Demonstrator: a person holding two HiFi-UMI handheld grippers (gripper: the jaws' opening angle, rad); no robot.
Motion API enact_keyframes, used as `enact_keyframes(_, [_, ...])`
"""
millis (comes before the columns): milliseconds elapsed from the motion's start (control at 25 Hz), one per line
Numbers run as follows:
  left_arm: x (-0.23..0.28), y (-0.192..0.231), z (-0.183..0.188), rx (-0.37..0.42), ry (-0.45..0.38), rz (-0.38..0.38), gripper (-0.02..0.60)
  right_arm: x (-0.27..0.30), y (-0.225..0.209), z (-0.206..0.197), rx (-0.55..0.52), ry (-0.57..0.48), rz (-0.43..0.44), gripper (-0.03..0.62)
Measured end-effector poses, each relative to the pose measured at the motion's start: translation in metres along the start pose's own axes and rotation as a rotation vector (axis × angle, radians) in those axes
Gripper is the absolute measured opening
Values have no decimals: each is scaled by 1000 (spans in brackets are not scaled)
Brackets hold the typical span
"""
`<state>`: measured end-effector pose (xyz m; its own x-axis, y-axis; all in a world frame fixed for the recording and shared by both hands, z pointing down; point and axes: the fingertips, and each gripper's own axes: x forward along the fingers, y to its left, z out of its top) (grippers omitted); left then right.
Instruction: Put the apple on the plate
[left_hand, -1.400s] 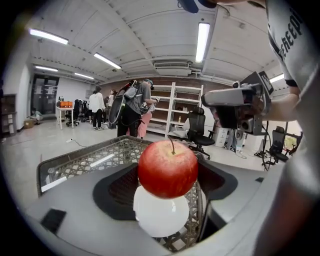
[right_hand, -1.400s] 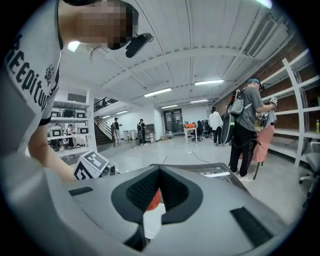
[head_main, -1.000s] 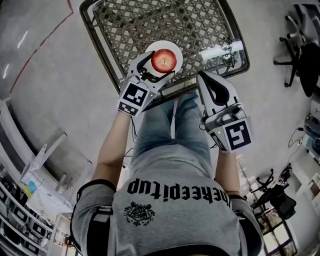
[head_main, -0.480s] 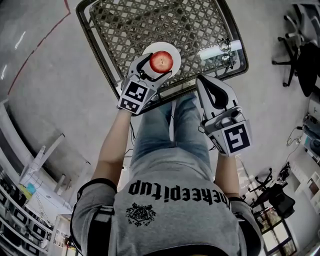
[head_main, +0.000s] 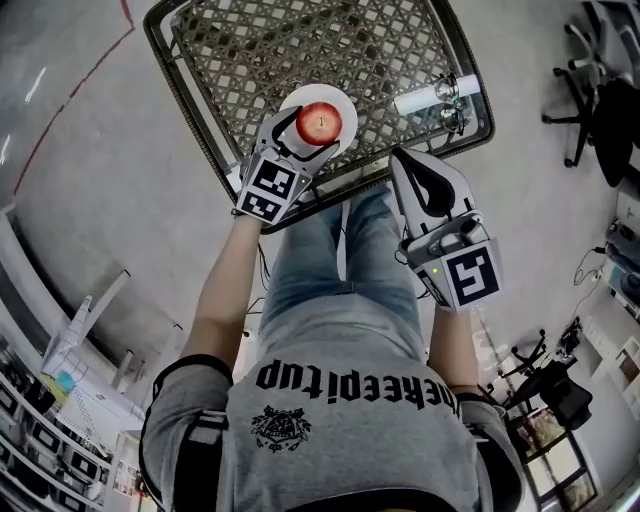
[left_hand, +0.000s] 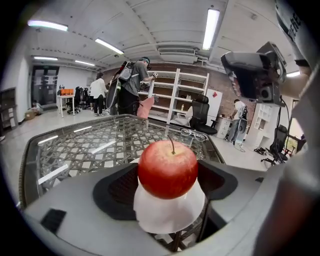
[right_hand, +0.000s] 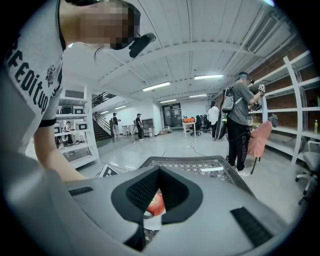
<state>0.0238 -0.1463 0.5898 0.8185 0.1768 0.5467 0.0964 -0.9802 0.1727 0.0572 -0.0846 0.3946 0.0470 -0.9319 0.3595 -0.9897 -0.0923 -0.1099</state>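
My left gripper (head_main: 314, 136) has its jaws closed on the red apple (head_main: 320, 122), one black pad against each side of the fruit, stem up. The apple is over the middle of the small white plate (head_main: 343, 100), which sits near the near edge of the glass-topped lattice table (head_main: 300, 45). In the left gripper view the apple's underside overlaps the plate. From these angles I cannot tell whether it rests on the plate or hangs just above it.

My right gripper (head_main: 400, 160) is to the right of the plate, at the table's near edge and apart from the apple. Its jaws are drawn together with nothing between them. Through the small opening below the pads its own view shows only a sliver of the apple and plate beyond.

On the far right of the table lie a white tube (head_main: 425, 100) and a pair of glasses (head_main: 455, 113), well clear of the plate.

Little has changed over the last second. The apple is held over the plate as before and the right gripper keeps the same pose. The table and plate have slid slightly up and left in the head view, with both grippers shifting along with them.
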Motion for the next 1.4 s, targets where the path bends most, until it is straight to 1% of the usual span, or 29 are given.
enact_keyframes(160, [4,1,-4,-1,14,-4,392,1,-3,0,10,-1,-12,-2])
enact_keyframes(440, [7,1,-7,5,32,-12,393,4,-4,0,8,9,-8,-1])
enact_keyframes(640, [10,2,-9,-18,29,-17,393,7,-5,1,11,6,-7,-1])
enact_keyframes(720, [10,2,-9,-22,29,-24,394,6,-4,-3,-3,31,5,-1])
enact_keyframes(920, [9,1,-10,6,31,-43,394,10,-3,-2,-12,44,13,-2])
enact_keyframes(1120, [8,2,-10,-4,33,-61,396,14,-4,5,-1,20,-2,-2])
enact_keyframes(1280, [8,2,-11,20,47,-67,394,16,-4,7,-6,25,-1,-2])
enact_keyframes(1400, [6,2,-12,17,56,-73,394,18,-3,7,-9,28,1,-2])
